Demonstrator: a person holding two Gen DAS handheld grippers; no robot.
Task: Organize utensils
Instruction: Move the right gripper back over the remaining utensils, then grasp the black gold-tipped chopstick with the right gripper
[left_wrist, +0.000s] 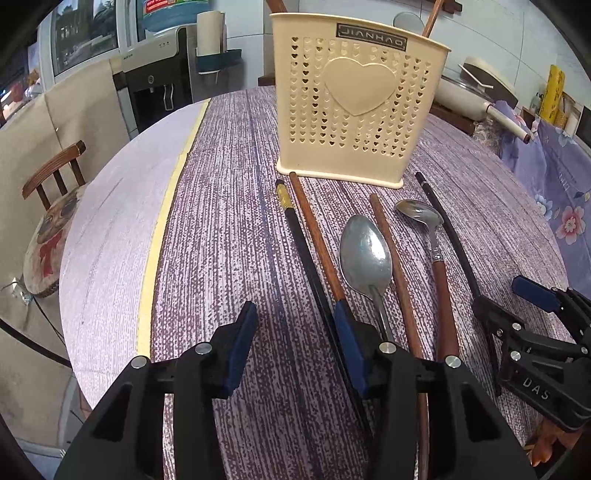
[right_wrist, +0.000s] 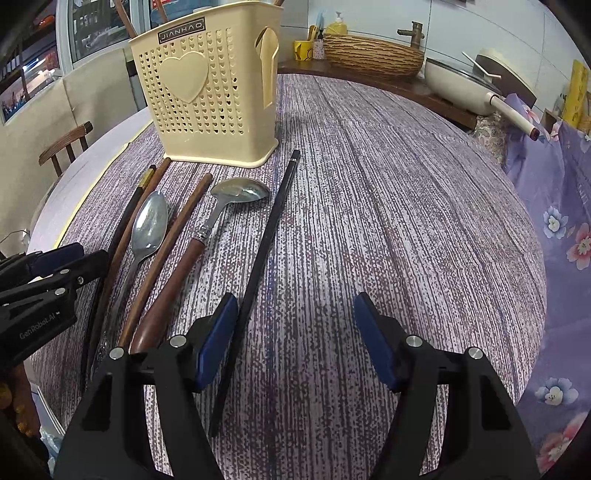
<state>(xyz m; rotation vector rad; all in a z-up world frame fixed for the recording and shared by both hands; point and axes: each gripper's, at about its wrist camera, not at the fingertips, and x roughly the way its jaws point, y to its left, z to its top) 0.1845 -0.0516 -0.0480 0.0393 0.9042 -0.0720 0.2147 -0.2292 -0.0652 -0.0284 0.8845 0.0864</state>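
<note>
A cream perforated utensil holder (left_wrist: 354, 107) with a heart stands on the round table (left_wrist: 229, 229); it also shows in the right wrist view (right_wrist: 207, 92). In front of it lie a black chopstick with a gold band (left_wrist: 295, 236), two brown wooden chopsticks (left_wrist: 314, 236), a large steel spoon (left_wrist: 365, 254), a wooden-handled spoon (left_wrist: 432, 240) and another black chopstick (right_wrist: 266, 251). My left gripper (left_wrist: 295, 328) is open and empty, its right finger beside the left chopsticks. My right gripper (right_wrist: 295, 325) is open and empty, its left finger next to the black chopstick.
A wooden chair (left_wrist: 51, 173) stands left of the table. A white pan (right_wrist: 465, 85) and a woven basket (right_wrist: 373, 55) sit on the counter behind. Floral cloth (right_wrist: 561, 229) hangs at the right. A water dispenser (left_wrist: 159, 77) stands at the back left.
</note>
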